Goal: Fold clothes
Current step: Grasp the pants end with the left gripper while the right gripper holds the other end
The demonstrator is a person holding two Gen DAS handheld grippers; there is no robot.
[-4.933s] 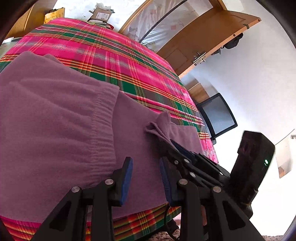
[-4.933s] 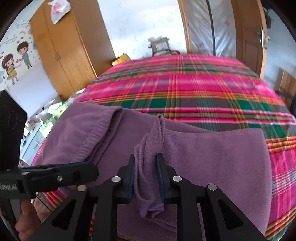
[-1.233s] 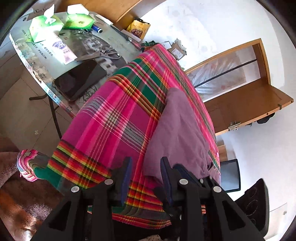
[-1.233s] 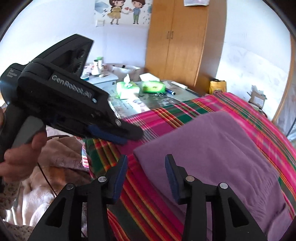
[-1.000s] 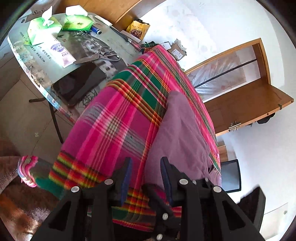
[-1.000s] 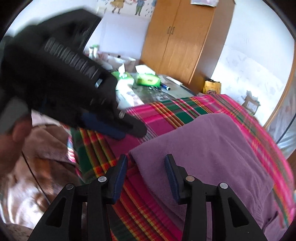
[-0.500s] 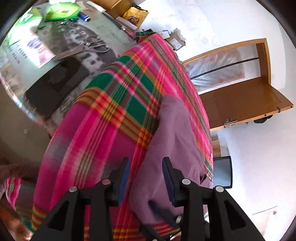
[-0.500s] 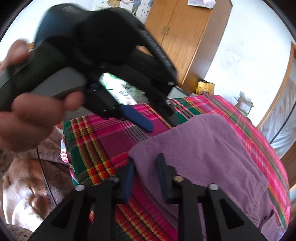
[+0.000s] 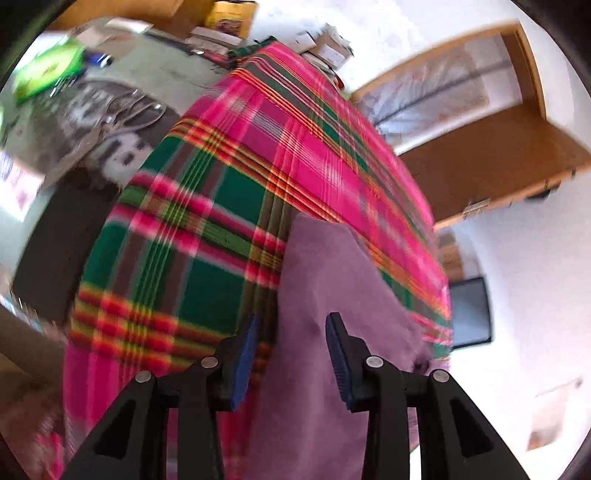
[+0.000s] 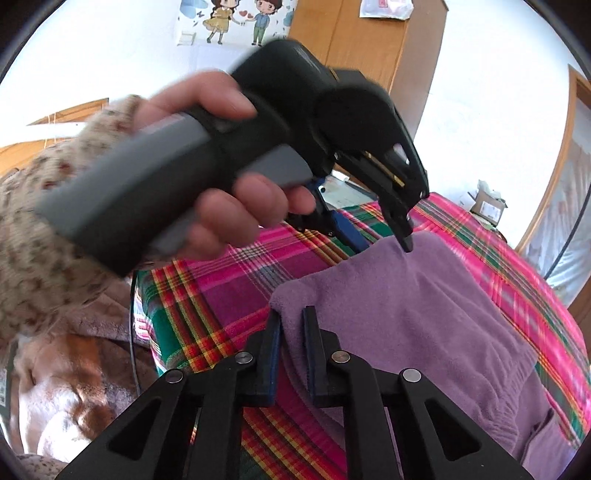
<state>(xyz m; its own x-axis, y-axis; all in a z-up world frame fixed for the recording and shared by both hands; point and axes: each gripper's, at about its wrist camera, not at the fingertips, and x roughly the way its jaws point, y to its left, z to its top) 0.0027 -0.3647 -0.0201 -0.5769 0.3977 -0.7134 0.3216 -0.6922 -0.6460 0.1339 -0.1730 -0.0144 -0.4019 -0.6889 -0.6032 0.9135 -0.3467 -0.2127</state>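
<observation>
**A:** What fills most of the view?

**B:** A bed covered with a plaid blanket [image 10: 236, 280] in pink, green, red and yellow. A purple fleece garment [image 10: 424, 317] lies folded on it, near the blanket's closer edge, with a gathered waistband showing toward the right of the right wrist view. In the left wrist view the same garment [image 9: 332, 280] runs as a long purple strip down to the tool's fingers; that picture is blurred.

**A:** And beyond the bed?

**B:** A wooden wardrobe [image 10: 365, 48] against a white wall, a cartoon sticker of two children [image 10: 236, 18], and an open wooden door [image 9: 491, 162]. Beside the bed stands a cluttered surface [image 9: 110, 92] with a green packet [image 9: 48, 70] on it.

**A:** Where are the tools?

**B:** A person's hand [image 10: 221, 177], in a speckled knit sleeve [image 10: 33, 221], holds the left tool [image 10: 384, 236] above the garment's far corner. One fingertip touches or nearly touches the fleece, and its jaws stand spread, with cloth between them but not squeezed.

**A:** The right one?

**B:** The right tool [image 10: 293, 317] sits at the garment's near corner. Its jaws have just been closing and now pinch the folded purple edge between their blue pads [image 10: 275, 347].
</observation>
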